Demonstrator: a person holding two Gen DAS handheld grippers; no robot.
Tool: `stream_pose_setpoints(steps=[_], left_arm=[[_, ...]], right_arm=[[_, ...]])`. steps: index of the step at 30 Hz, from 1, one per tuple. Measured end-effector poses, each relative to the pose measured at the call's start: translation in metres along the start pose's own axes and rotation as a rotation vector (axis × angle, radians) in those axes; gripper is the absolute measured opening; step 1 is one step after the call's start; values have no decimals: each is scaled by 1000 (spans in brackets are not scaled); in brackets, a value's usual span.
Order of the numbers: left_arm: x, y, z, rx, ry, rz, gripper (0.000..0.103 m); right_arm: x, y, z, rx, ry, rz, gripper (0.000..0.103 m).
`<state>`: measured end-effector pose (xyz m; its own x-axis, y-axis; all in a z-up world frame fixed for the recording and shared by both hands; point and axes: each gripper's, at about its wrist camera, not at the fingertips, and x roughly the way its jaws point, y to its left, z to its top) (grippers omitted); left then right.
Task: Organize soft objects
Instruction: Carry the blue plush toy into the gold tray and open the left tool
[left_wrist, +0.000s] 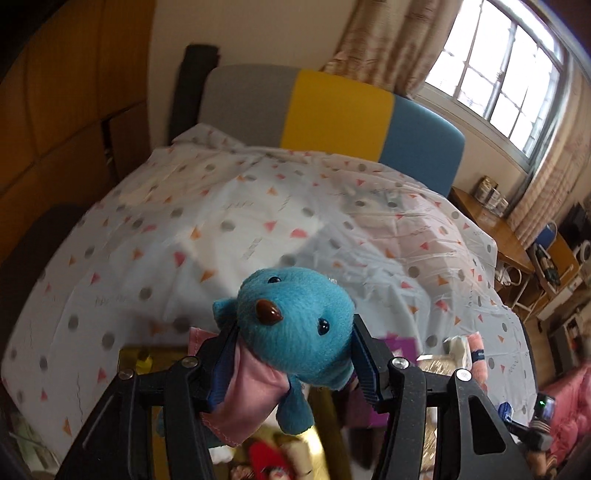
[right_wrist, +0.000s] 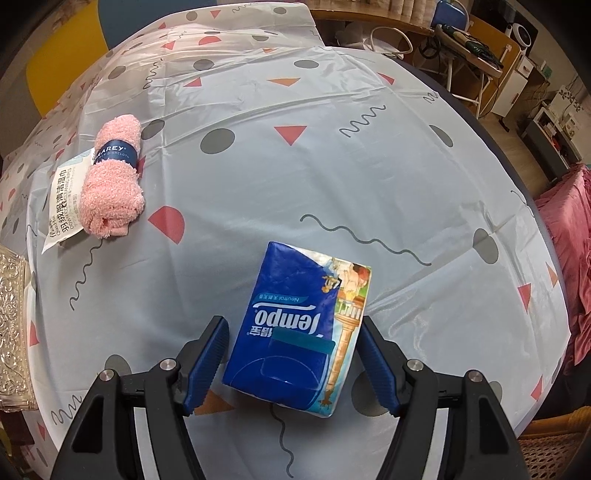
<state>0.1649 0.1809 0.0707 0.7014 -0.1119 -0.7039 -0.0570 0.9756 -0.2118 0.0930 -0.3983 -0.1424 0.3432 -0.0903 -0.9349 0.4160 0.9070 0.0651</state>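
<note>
I am in a bedroom, at a bed (left_wrist: 229, 229) covered with a white plastic sheet printed with grey dots and pink triangles; a headboard (left_wrist: 332, 110) in grey, yellow and blue stands at the far end, under a bright window. My left gripper (left_wrist: 291, 347) is clamped on a blue plush toy (left_wrist: 295, 325) with a pink cloth at its neck, and it carries the toy in the air above a golden box (left_wrist: 147, 363) that already has some soft things inside. My right gripper (right_wrist: 291, 350) hangs over the sheet with its jaws apart, one on each side of a blue tissue pack (right_wrist: 295, 332) that lies flat; the pads seem not to press it yet. Farther to the left lie a rolled pink dishcloth (right_wrist: 112, 177) and, partly under it, a white wipes packet (right_wrist: 62, 195). I think the plush can slip, because the pads hold only its soft head and the body hangs free. If I let go while it is not well over the box, it may fall beside it. The tissue pack lies a little slanted between my right jaws, so closing could turn it or crush one corner on the smooth sheet.
</note>
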Motion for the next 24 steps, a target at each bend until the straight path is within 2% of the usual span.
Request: stream_pose_setpoints(steps=[3, 7, 10, 14, 16, 20, 24], left_arm=[[1, 34, -36, -64, 45, -5, 57], [9, 62, -86, -175, 102, -56, 58], [22, 62, -116, -195, 127, -59, 63], [50, 57, -142, -189, 172, -23, 68], [53, 57, -148, -193, 169, -39, 78], [39, 56, -154, -188, 119, -30, 81], [14, 57, -159, -170, 33, 19, 88]], right_arm=[[0, -1, 1, 8, -6, 0, 72], [-1, 0, 1, 9, -21, -11, 70], [-1, 0, 2, 10, -30, -17, 70], [0, 1, 2, 13, -31, -19, 70], [0, -1, 3, 21, -30, -12, 70], [1, -4, 6, 38, -27, -2, 70], [0, -12, 11, 80, -27, 30, 70]])
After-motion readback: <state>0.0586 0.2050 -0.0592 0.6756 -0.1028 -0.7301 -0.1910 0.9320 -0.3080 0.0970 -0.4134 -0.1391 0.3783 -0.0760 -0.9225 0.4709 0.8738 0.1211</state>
